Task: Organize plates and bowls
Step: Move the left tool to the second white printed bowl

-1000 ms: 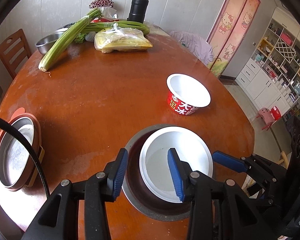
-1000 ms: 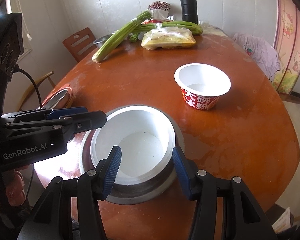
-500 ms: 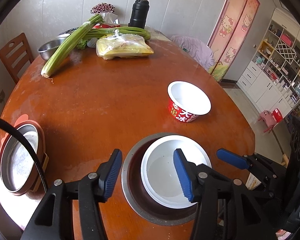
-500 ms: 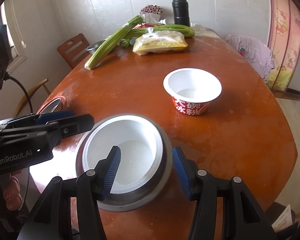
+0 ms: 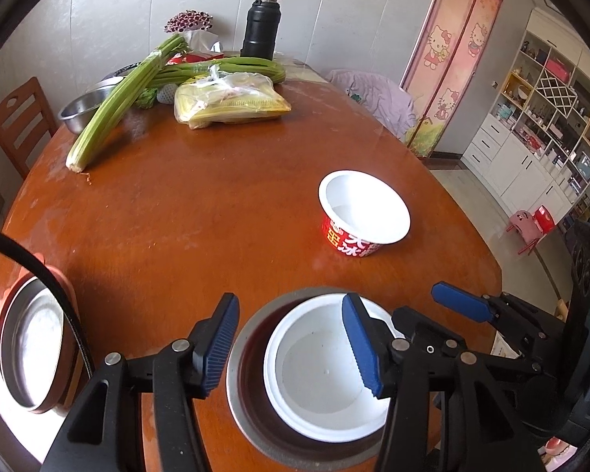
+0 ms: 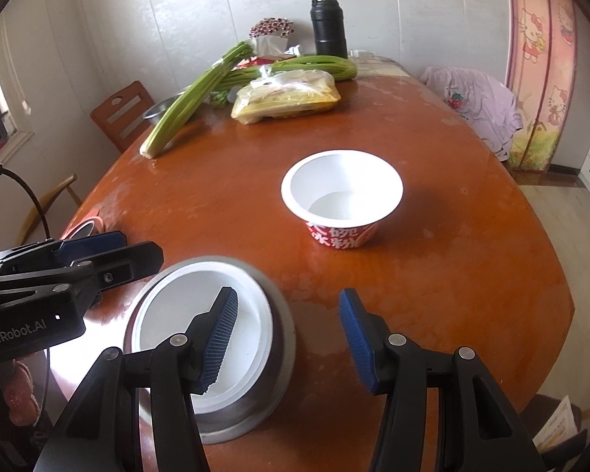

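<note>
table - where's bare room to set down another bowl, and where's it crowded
Bare wood runs across the middle of the table, between the celery and the red noodle cup. The far end is crowded with greens, a bagged packet and a flask.

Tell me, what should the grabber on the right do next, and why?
Probably reach forward to the red noodle bowl. The right gripper is open and empty, the white bowl already sits nested in the metal bowl, and the red one stands alone on the table.
</note>
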